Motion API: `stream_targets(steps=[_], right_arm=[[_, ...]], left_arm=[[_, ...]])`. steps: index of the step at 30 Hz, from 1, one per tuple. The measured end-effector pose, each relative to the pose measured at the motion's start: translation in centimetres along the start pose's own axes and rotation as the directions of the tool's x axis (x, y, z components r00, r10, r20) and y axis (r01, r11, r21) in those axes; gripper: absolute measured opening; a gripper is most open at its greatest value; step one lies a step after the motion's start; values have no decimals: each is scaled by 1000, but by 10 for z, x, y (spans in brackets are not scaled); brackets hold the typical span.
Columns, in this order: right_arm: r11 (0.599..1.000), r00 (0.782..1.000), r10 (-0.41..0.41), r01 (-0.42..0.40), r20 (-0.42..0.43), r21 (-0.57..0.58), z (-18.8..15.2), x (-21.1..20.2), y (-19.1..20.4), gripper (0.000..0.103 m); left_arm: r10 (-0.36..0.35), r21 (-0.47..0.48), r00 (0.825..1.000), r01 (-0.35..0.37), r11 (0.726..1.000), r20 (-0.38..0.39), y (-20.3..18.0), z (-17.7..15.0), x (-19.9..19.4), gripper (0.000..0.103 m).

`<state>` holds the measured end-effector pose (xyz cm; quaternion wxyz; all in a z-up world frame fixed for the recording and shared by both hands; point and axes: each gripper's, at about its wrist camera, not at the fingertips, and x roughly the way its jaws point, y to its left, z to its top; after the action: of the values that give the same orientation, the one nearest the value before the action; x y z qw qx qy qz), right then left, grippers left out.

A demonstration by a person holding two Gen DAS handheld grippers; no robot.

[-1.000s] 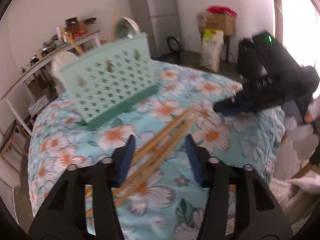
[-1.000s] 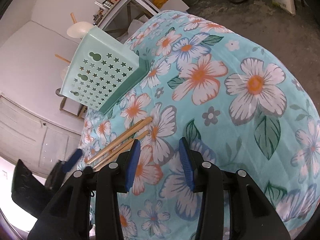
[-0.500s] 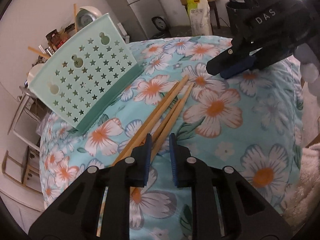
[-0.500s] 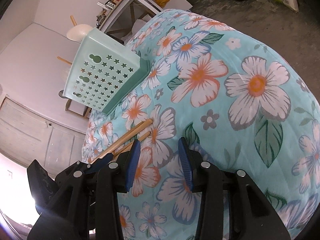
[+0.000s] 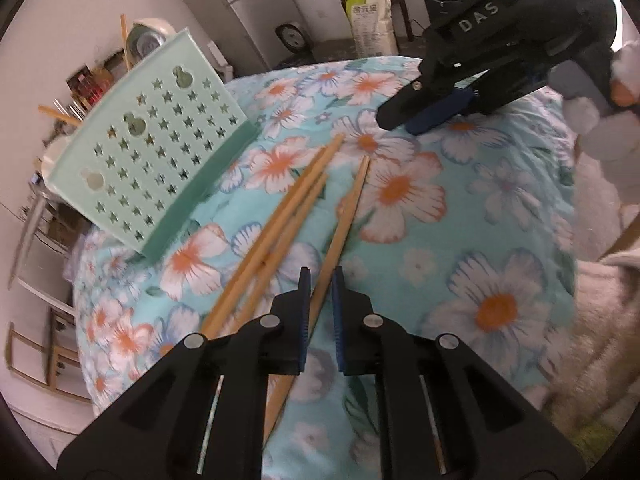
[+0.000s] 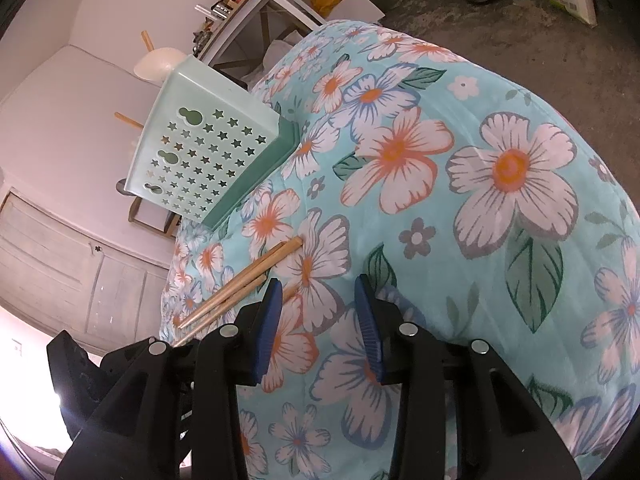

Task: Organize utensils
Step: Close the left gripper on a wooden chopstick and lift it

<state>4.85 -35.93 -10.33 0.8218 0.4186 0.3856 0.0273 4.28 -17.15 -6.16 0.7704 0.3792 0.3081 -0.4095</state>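
Right, notes view by view.

Left cam, claw: left gripper nearly closed, pads w/ just a narrow gap, one chopstick running between them. Pinched firmly or only bracketed? Can't say for sure; looks like contact.
Left cam, other sticks: pair of chopsticks lies just beside the gripped one, to its left, on the floral cloth. All point toward the rack.
Left cam, target: mint utensil rack, star holes, stands tilted-looking at the far left of the table, apart from the stick tips. Sticks already poke up behind it.
Left cam, other tool: right gripper hovers above the cloth beyond the stick tips, not touching them.

Right cam, claw: right gripper wide open, nothing between the pads, only cloth below.
Right cam, sticks: chopsticks to its left, ends near the left pad; the left gripper's black body shows at the bottom-left edge.
Right cam, rack: rack further up-left, well apart from the open claw.

Step in hand (my read): lift one stick w/ left tool, carry to rack.
How to do well: grip sits near the thick end, so the long tip will droop/swing; squeeze fully before lifting, raise straight up so the two neighbours aren't dragged, keep right tool out of the path, then tip-first into the rack top.
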Motion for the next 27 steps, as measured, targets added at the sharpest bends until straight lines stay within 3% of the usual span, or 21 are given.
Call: stream_targets(steps=[3,7,12,17,24,27], right_arm=[[1000,1000,1,-1,0,-1,0,0,0,37],[1000,1000,6,-6,-1,5,0,0,-1,37],[999,1000,26,-26,-2,23,0,0,-4,36],[999,999,35,-35,-4,28,0,-1,-6,36],[998,999,48,-47,-1,35,0,-2,-10,36],[998,999,50,-50,-1,38,0,-3,-11,36]], left_arm=[[-77,-76,997,76,994,-9,10,-3,-5,10],[-149,-186,989,145,972,-5,22,0,-4,24],[-256,-277,966,253,927,25,31,15,7,24],[-264,-256,964,255,933,-2,23,31,27,24],[-223,-198,974,212,957,-38,14,55,45,23],[-220,-206,975,208,956,-34,14,59,46,12]])
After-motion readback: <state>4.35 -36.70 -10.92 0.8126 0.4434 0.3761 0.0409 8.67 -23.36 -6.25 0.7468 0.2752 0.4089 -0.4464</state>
